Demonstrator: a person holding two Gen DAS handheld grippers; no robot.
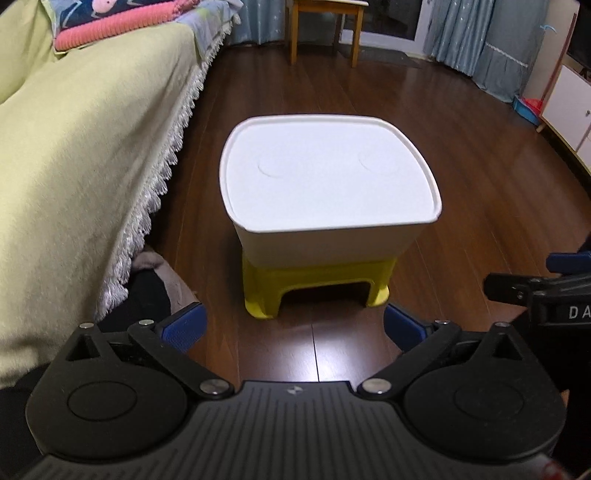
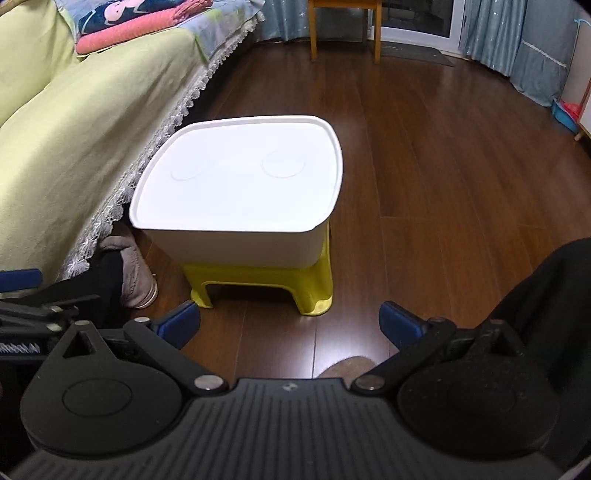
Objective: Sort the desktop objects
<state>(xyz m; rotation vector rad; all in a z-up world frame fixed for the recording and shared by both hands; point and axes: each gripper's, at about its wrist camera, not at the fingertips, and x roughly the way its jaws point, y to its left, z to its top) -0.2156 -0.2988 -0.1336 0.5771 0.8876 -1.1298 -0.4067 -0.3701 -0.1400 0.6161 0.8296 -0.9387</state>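
Observation:
A white lidded storage box [image 1: 328,177] [image 2: 240,177] rests on a small yellow plastic stool [image 1: 314,284] [image 2: 266,284] on the wooden floor. Its lid is on and bare; nothing lies on it. My left gripper [image 1: 293,326] hangs well short of the box, open, with nothing between its blue pads. My right gripper [image 2: 290,325] is likewise open and empty, back from the stool. The right gripper's body [image 1: 546,295] shows at the right edge of the left wrist view, and the left gripper's body [image 2: 33,306] at the left edge of the right wrist view.
A sofa under a yellow-green fringed cover [image 1: 85,147] [image 2: 74,122] runs along the left, close to the box. A person's slippered foot [image 2: 136,273] is beside the stool; another slipper toe [image 2: 347,365] and a dark-clad leg [image 2: 546,295] are near me. A wooden chair [image 1: 325,26] stands far back.

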